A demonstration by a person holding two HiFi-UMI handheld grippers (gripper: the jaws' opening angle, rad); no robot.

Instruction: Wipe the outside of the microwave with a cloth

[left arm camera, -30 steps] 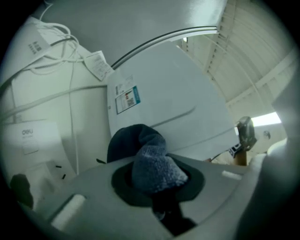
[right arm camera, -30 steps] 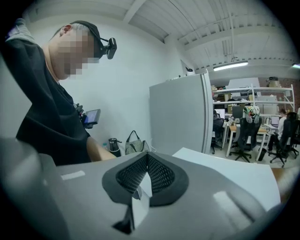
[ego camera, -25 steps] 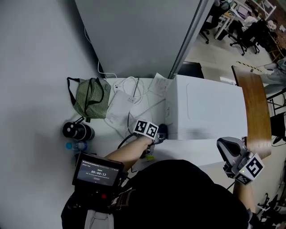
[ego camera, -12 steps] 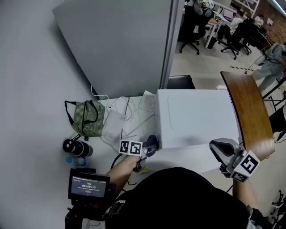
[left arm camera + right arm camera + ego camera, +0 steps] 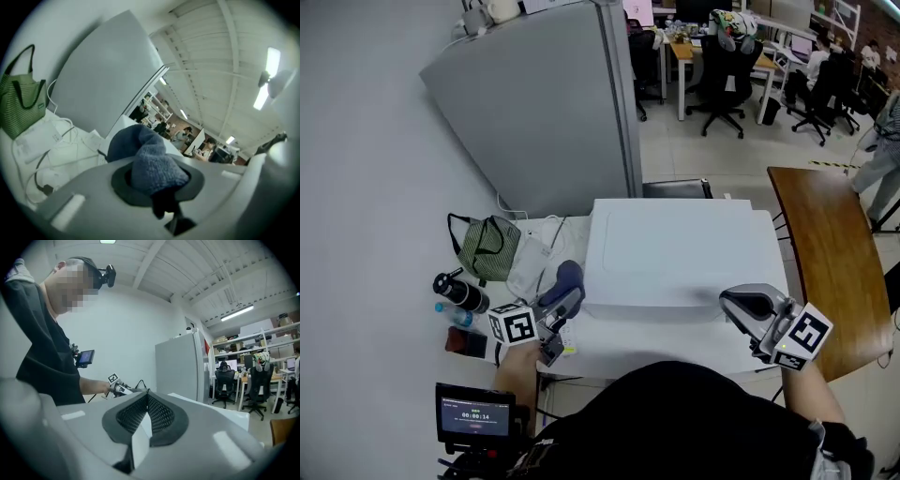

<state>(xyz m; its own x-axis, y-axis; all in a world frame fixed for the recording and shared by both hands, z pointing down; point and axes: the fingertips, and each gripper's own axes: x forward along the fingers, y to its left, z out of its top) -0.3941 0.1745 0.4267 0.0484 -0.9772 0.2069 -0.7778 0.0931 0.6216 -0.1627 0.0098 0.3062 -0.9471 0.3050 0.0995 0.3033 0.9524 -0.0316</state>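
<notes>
Microwave (image 5: 675, 253) on the bench (image 5: 609, 342): just left of it our left gripper (image 5: 561, 302) pinches the blue cloth (image 5: 152, 164) in its jaws; by its front-right corner our right gripper (image 5: 741, 305) has jaws together, empty.

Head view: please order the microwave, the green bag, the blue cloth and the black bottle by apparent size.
Largest: microwave.
Next: green bag.
Last: blue cloth and black bottle look about alike, so I do not rank them.
</notes>
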